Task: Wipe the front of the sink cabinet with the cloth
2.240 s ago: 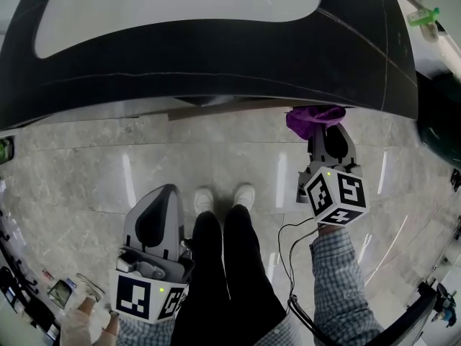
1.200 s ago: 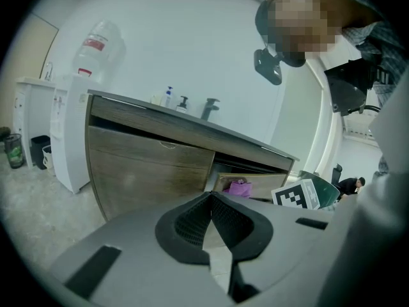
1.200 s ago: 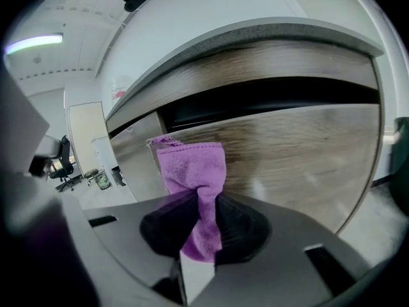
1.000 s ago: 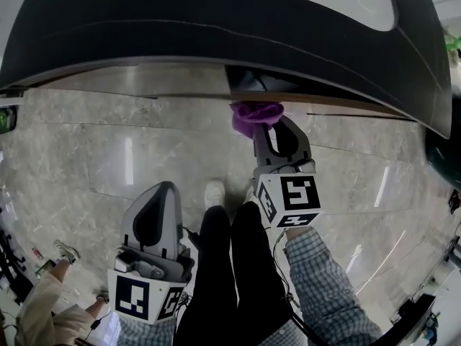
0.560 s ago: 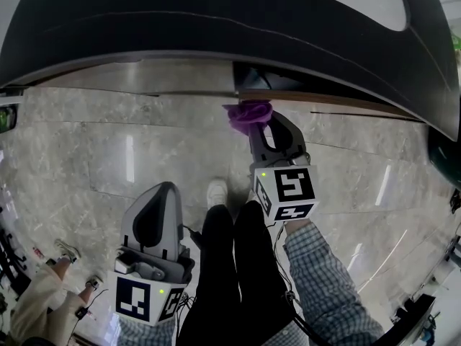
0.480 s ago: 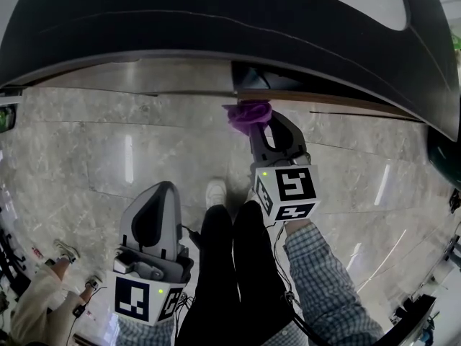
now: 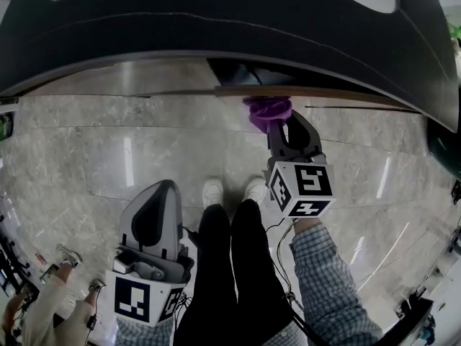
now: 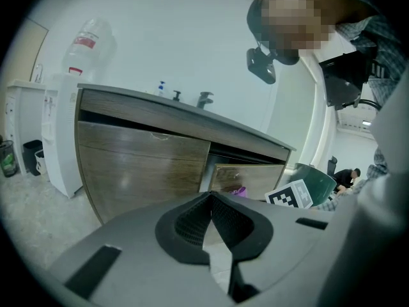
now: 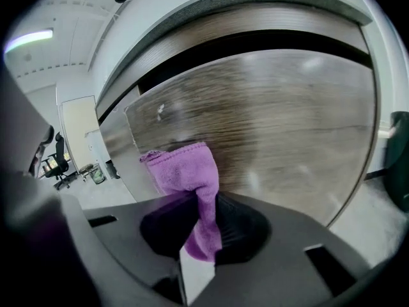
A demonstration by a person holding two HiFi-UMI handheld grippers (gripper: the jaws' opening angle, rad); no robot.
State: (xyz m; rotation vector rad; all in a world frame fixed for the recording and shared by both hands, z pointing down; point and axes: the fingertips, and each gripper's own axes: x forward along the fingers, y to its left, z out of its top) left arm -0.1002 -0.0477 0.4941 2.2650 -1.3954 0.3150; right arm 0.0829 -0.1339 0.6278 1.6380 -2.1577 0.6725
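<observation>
The purple cloth [image 7: 268, 112] is pressed against the wood front of the sink cabinet [image 7: 317, 92], below the dark countertop [image 7: 216, 34]. My right gripper [image 7: 279, 123] is shut on it. In the right gripper view the cloth [image 9: 185, 171] bunches up out of the right gripper [image 9: 201, 203] and touches the wood door [image 9: 275, 114]. That door [image 8: 246, 178] stands slightly ajar, with a dark gap above it. My left gripper [image 7: 162, 191] hangs low beside my legs, away from the cabinet. In its own view the left gripper [image 8: 211, 200] is shut with nothing in it.
My legs and white shoes [image 7: 212, 191] stand between the grippers on the marble floor. A white water dispenser [image 8: 61, 133] stands left of the cabinet. A dark green bin [image 8: 313, 178] is at its right. A faucet [image 8: 204, 99] and a soap bottle [image 8: 161, 88] sit on the counter.
My right gripper slid the cloth leftward along the cabinet front, then back to the right in the last half second. The left gripper has stayed where it was.
</observation>
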